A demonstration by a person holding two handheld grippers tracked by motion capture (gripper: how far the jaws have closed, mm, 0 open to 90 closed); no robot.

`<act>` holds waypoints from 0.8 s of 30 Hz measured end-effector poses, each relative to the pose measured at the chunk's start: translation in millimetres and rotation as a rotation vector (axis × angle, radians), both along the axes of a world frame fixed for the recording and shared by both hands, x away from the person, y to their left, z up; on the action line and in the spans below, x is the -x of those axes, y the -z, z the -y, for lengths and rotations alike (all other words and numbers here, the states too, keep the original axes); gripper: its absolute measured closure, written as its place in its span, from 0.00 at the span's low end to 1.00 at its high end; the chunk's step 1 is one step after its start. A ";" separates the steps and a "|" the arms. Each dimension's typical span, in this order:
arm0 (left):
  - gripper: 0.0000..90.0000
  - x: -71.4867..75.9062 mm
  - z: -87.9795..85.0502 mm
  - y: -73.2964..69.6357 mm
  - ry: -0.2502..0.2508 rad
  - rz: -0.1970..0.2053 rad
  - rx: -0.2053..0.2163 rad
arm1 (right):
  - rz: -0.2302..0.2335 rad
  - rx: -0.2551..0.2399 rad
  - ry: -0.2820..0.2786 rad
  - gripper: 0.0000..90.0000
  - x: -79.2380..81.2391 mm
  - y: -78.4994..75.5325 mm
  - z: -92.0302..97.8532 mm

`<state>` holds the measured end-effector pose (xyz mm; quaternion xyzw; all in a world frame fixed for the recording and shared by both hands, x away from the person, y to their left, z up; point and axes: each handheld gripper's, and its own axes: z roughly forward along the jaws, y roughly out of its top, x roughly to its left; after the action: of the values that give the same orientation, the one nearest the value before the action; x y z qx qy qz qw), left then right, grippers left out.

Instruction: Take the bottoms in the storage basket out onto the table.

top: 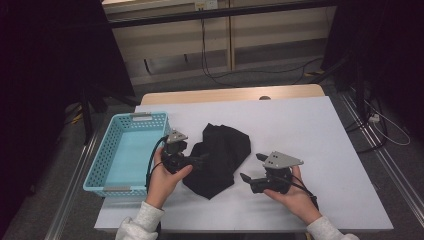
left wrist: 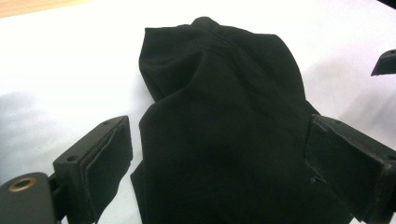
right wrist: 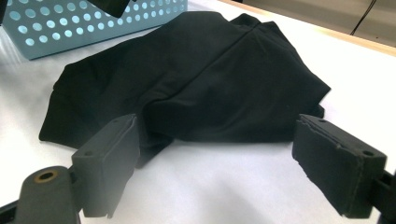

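A crumpled black cloth (top: 220, 157) lies on the white worktop (top: 310, 135), just right of the blue basket (top: 125, 150). The left claw (left wrist: 217, 163) stands wide astride its near edge, which runs out of frame; the right claw (right wrist: 217, 168) gapes just short of it, holding nothing.

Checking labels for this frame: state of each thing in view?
Cloth: crumpled heap on the table, beside the basket, not gripped.
Basket: upright, empty, at the table's left edge.
Left tongs: open, jaws either side of the cloth.
Right tongs: open, short of the cloth, holding nothing.
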<state>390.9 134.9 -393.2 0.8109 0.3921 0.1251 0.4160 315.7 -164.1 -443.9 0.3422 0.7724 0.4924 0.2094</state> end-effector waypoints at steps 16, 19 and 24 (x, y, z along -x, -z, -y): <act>0.09 0.6 -2.2 -3.5 -0.013 0.009 0.020 | -0.041 0.027 -0.108 0.40 -5.2 -0.9 -27.3; 0.09 0.9 -2.3 -4.6 -0.013 0.011 0.020 | -0.059 0.034 -0.131 0.42 -6.0 1.2 -31.3; 0.09 0.4 -2.7 -3.5 -0.009 0.008 0.021 | -0.076 0.044 -0.159 0.44 -6.6 2.9 -39.4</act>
<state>390.5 137.6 -389.7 0.8042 0.3956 0.1260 0.4254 322.3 -124.7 -446.7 0.2937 0.8151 0.4770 0.1477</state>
